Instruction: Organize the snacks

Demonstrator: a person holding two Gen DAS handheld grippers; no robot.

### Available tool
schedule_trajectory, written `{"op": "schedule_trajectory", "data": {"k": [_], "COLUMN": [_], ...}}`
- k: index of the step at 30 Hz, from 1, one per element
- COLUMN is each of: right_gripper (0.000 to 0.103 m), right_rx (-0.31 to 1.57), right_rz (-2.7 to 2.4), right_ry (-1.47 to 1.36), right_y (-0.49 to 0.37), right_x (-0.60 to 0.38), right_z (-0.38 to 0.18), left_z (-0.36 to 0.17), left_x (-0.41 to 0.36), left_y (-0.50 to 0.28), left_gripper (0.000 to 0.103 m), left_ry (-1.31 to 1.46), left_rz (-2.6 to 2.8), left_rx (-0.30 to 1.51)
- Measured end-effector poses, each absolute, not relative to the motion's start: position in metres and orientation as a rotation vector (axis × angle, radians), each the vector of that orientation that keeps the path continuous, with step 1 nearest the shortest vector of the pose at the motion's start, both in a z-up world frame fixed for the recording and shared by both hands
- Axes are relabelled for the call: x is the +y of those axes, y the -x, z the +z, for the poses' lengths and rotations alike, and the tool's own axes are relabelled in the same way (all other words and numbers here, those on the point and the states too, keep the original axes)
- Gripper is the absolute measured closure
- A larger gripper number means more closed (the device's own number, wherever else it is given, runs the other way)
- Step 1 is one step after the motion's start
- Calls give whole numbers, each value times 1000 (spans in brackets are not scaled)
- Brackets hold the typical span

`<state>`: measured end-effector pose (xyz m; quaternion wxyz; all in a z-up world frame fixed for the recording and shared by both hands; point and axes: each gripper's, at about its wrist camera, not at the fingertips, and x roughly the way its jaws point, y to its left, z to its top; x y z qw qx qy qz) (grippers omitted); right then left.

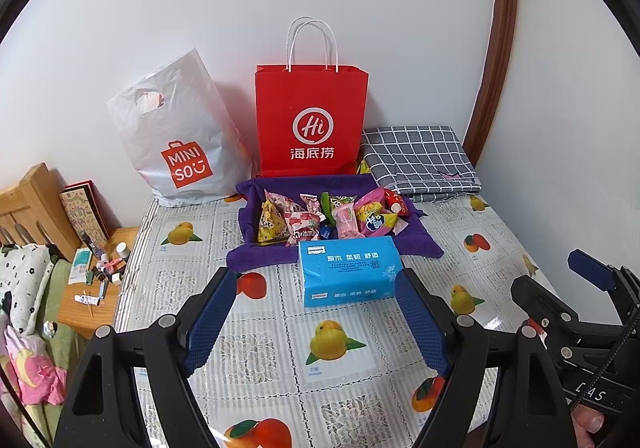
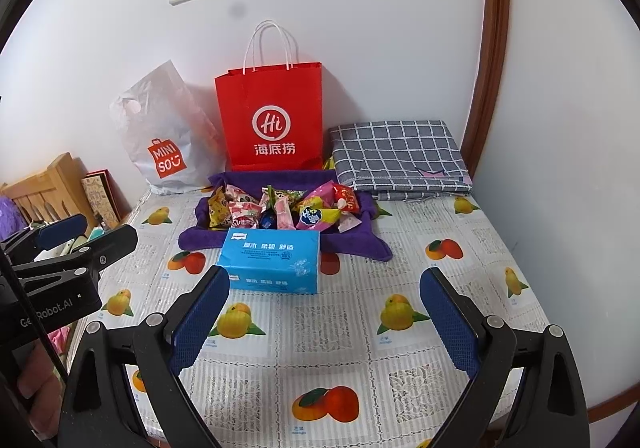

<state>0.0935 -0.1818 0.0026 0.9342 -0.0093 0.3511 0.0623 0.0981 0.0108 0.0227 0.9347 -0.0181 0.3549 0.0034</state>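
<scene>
The small crinkly foil and plastic snack packets (image 1: 328, 218) lay heaped in a purple cloth-lined tray (image 1: 256, 224) at the frame centre, behind a blue soft tissue pack (image 1: 348, 272). They looked light, slippery and crushable; a sealed edge seemed the best hold. The left tongs (image 1: 320, 324) and right tongs (image 2: 324, 320) stood spread, empty, above the bench (image 1: 360, 388).

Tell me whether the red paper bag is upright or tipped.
Upright: the red paper bag stands against the wall, handles pointing up.
</scene>
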Motion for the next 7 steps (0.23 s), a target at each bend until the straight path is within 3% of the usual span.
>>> {"op": "schedule_trajectory", "data": {"k": [7], "right_gripper": [8], "right_rx": [717], "right_rz": [129], "right_ry": [19], "right_y": [-93], "right_x": [-182], "right_z": [3], "left_z": [23], "left_x": [12], "left_y": [-99], "left_gripper": [23], "left_ry": [37], "left_rz": [6], "left_rx": [725]}}
